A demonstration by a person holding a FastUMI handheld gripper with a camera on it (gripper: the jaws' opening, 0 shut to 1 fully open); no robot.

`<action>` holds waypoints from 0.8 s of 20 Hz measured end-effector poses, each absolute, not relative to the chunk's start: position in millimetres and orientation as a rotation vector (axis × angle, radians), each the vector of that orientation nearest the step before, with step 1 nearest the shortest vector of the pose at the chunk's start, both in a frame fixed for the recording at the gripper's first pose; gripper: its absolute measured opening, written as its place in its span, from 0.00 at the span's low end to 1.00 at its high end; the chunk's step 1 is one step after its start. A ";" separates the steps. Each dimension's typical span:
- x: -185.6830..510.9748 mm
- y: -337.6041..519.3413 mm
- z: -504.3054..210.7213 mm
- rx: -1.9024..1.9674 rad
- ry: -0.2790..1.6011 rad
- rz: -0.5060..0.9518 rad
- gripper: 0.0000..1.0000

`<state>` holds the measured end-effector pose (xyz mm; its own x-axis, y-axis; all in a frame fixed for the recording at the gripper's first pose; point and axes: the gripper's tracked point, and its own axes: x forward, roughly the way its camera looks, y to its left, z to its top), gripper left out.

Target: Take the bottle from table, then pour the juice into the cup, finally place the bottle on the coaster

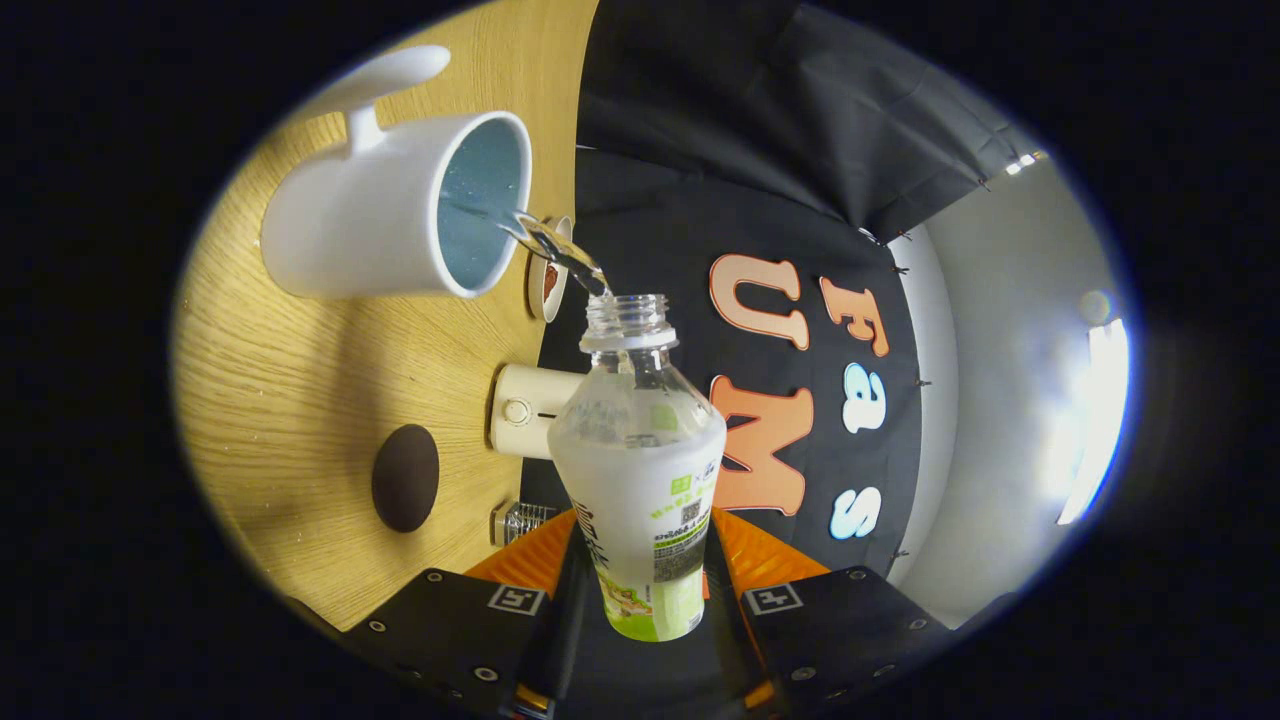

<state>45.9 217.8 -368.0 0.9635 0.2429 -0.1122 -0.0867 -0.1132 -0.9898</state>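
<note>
My gripper point(640, 570) is shut on a clear plastic bottle point(640, 450) with a white and green label, one finger pressing on each side of its body. The whole view is rolled sideways, so the bottle is tipped over. Its open neck points at a white cup point(370, 215) with a handle, standing on the wooden table point(280, 400). A thin clear stream point(550, 245) runs from the bottle's mouth over the rim into the cup's bluish inside. A dark round coaster point(405, 477) lies on the table beside the bottle, apart from the cup.
A cream box with a round knob point(525, 410) sits by the table's far edge near the bottle. A small round disc with a brown mark point(548, 282) stands beyond the cup. A small metal piece point(515, 522) lies close to my fingers.
</note>
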 end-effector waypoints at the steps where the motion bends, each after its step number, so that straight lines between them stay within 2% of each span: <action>1: 45.4 218.2 -367.2 -1.668 -0.123 0.280 0.58; 16: 48.1 223.0 -360.5 -1.694 -0.179 0.276 0.58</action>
<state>48.1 223.0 -360.5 0.9580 0.2757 -0.0788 -0.0405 -0.1418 -0.9891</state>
